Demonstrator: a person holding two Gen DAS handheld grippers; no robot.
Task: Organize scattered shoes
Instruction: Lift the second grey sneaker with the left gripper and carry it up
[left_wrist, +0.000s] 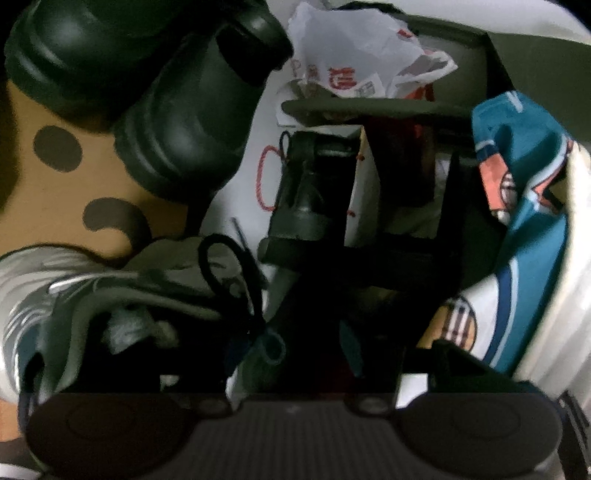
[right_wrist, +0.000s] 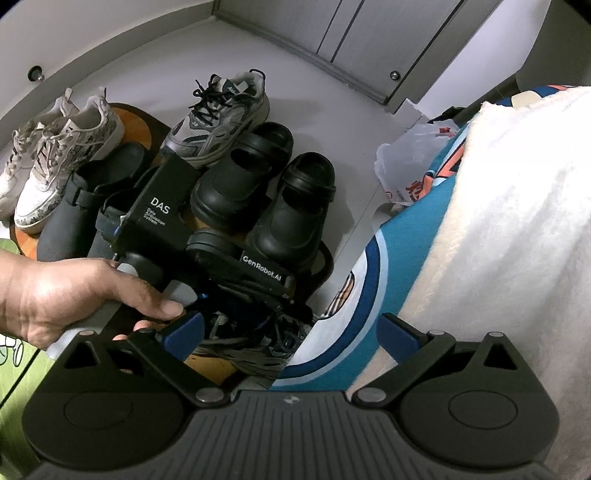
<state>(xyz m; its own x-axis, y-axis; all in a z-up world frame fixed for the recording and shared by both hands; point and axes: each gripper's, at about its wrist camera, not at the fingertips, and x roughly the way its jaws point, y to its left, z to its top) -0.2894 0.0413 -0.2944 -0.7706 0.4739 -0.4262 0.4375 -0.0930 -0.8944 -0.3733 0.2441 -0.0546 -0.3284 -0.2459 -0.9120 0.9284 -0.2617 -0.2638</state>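
A grey sneaker with black laces (left_wrist: 110, 291) lies close at the lower left of the left wrist view, partly on an orange spotted mat (left_wrist: 74, 206). My left gripper (left_wrist: 312, 350) is in deep shadow beside the sneaker's opening; its lace loop hangs at the left finger, and I cannot make out a grip. In the right wrist view a hand (right_wrist: 66, 299) holds the left gripper (right_wrist: 243, 314) down over that sneaker (right_wrist: 240, 347). Its twin (right_wrist: 221, 118) stands farther back on the mat. My right gripper (right_wrist: 290, 332) hovers above, jaws wide apart and holding nothing.
Two black clogs (right_wrist: 240, 173) stand on the mat beside dark slippers (right_wrist: 85, 199) and a pair of white sneakers (right_wrist: 55, 155). A teal and white blanket (right_wrist: 498, 221) hangs at the right. A crumpled plastic bag (right_wrist: 410, 162) lies on the floor by the cabinet.
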